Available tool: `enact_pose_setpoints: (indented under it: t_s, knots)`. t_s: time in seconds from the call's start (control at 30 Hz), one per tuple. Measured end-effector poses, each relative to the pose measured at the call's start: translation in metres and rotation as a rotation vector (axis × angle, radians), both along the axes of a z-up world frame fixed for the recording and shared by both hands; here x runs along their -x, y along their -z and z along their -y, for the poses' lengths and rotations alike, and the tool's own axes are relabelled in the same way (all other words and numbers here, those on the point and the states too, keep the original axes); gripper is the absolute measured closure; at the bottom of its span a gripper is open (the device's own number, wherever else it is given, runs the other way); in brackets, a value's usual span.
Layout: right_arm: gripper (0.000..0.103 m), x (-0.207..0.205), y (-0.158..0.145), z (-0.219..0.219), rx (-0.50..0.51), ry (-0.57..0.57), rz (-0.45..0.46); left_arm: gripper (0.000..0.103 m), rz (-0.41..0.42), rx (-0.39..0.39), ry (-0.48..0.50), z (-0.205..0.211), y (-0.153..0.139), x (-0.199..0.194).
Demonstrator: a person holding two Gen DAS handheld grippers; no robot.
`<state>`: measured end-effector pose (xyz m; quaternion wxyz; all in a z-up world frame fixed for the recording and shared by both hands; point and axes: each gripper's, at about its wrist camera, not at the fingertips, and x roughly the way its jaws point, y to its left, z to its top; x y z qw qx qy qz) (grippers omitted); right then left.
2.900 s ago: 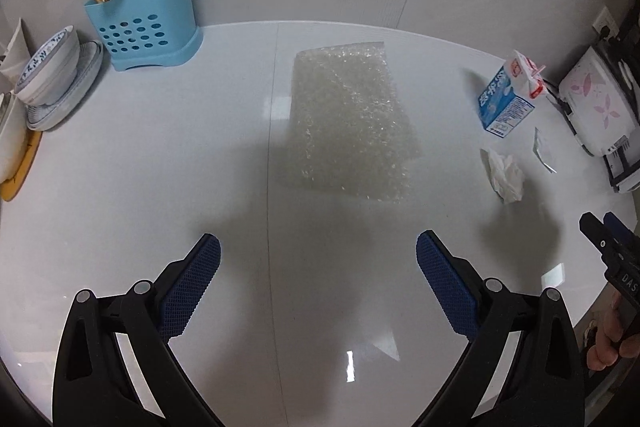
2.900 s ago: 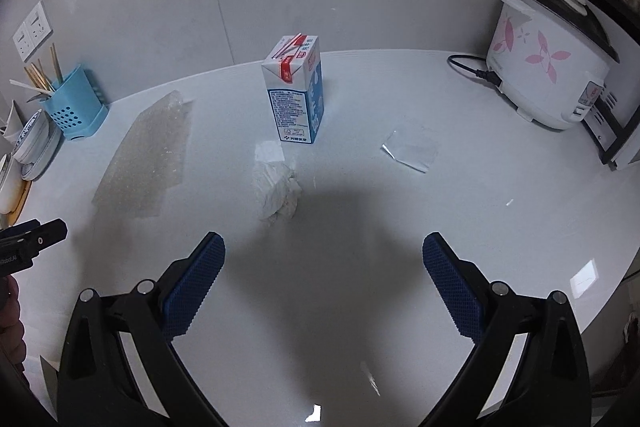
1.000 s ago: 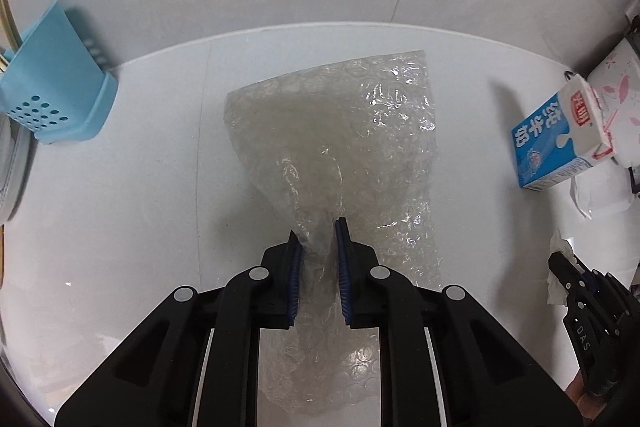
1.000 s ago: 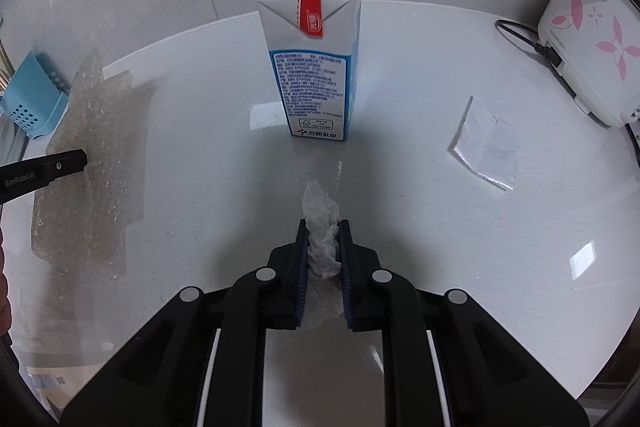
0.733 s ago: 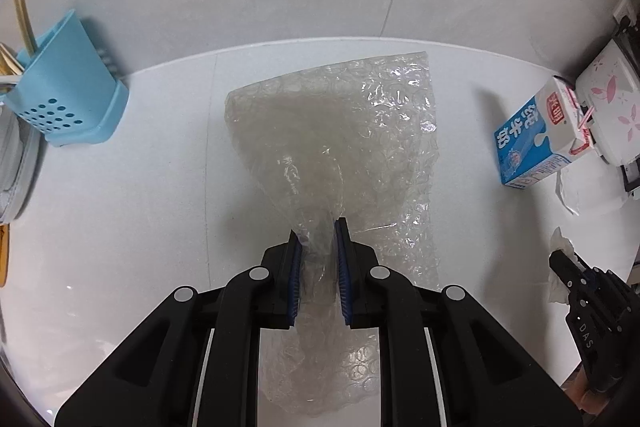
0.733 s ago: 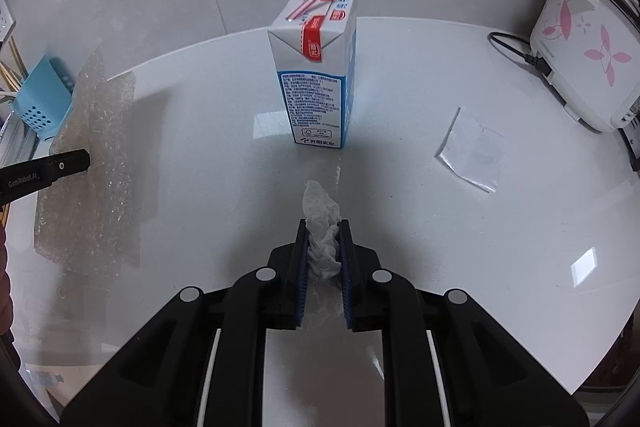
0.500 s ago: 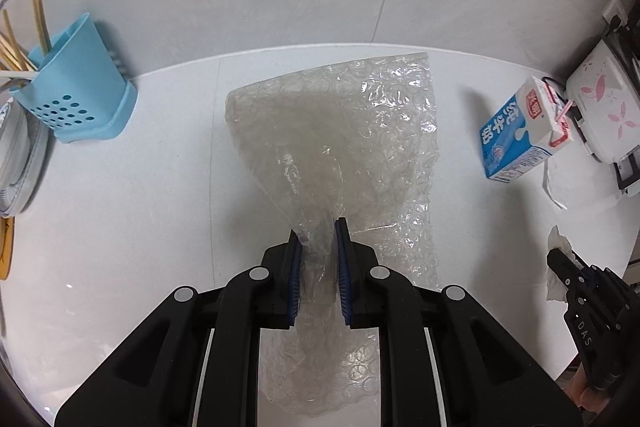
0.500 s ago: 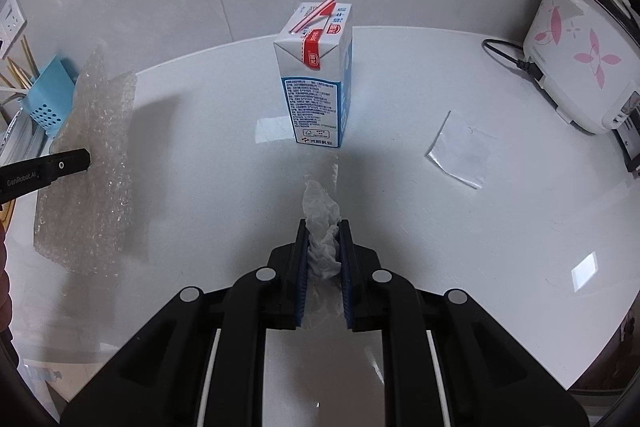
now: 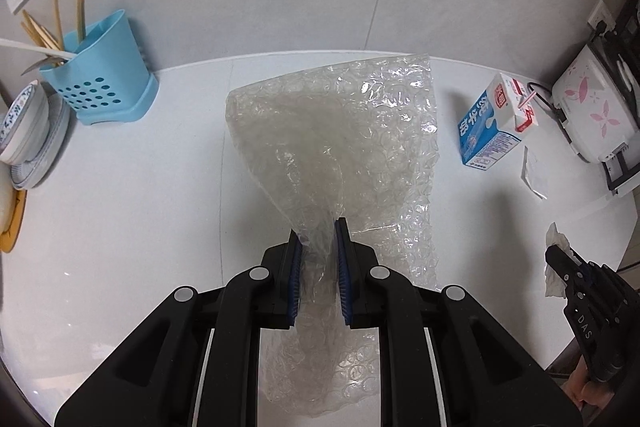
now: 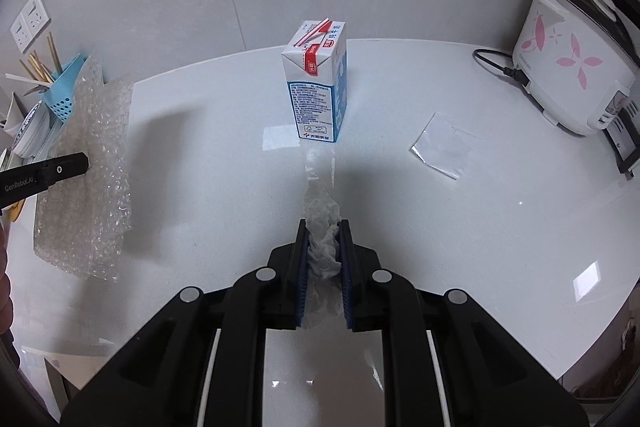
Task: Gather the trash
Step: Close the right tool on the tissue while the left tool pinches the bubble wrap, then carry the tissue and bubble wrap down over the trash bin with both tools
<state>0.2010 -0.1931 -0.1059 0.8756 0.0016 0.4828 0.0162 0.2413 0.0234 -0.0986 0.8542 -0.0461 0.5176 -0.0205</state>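
My left gripper point(image 9: 319, 231) is shut on a clear sheet of bubble wrap point(image 9: 340, 139), which hangs lifted above the white counter point(image 9: 140, 219). The right wrist view shows that sheet point(image 10: 92, 163) at the far left with the left gripper's tip point(image 10: 60, 169) pinching it. My right gripper point(image 10: 323, 229) is shut on a crumpled white tissue point(image 10: 322, 223), also off the counter. The left wrist view shows this tissue point(image 9: 556, 259) at the right edge. A blue and white milk carton point(image 10: 316, 95) with a straw stands upright on the counter, and a torn clear wrapper point(image 10: 440, 143) lies flat to its right.
A blue utensil holder point(image 9: 100, 71) with chopsticks and stacked bowls and plates point(image 9: 28, 135) stand at the counter's left end. A white rice cooker point(image 10: 572, 67) with pink flowers and its cord point(image 10: 496, 65) stand at the right end. A tiled wall backs the counter.
Both grippers have risen and drawn back from the counter with their loads held; the carton, utensil holder and rice cooker now look smaller and farther. Earlier, both grippers were open and empty.
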Motion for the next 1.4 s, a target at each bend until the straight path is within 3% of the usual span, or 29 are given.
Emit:
enact_pose_setpoints:
  t_s: [1.4]
  knots:
    - [0.090,0.107,-0.025,0.013,-0.019,-0.109,0.064,0.089,0.100,0.025,-0.057,0.026,-0.030,0.149]
